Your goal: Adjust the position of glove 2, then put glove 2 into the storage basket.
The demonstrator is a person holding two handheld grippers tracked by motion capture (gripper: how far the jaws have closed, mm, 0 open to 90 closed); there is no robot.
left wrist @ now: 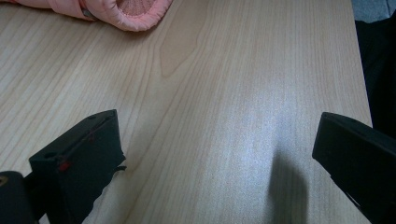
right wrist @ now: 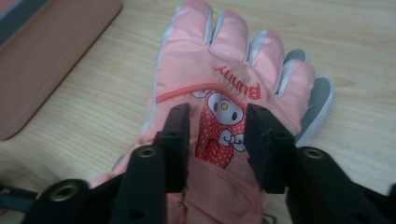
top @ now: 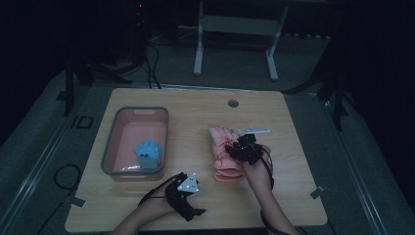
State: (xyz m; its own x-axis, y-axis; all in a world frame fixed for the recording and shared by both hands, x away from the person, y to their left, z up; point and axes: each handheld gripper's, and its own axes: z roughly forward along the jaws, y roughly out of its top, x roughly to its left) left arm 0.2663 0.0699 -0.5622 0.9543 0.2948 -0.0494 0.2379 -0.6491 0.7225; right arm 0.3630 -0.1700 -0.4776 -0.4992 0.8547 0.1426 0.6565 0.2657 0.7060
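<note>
Pink padded glove [top: 226,152], one item, lay palm-down on the wooden table [top: 195,105], right of centre, fingers pointing away from the person. In the right gripper view we recorded the glove [right wrist: 224,84] with a cartoon rabbit figure, a red dotted patch and embroidered lettering on its back, grey trim along the finger edges. A second pink layer showed beneath it in the high view, near the cuff end; we could not tell whether that was a matching glove.

Right gripper [top: 243,147], held in the person's right hand [top: 258,172], rested over the glove's back. Its jaws stood partly apart, one on either side of the rabbit patch, with the fabric bunched between them; we could not tell whether they pressed it.

Left gripper [top: 188,196] lay low near the table's front edge, well apart from the glove. Its jaws stood wide apart over bare wood, nothing between them; the glove's cuff [left wrist: 126,11] showed far off in the left gripper view.

Pink bin [top: 113,147] with a grey rim sat at the table's left, holding a blue glove [top: 148,152].
</note>
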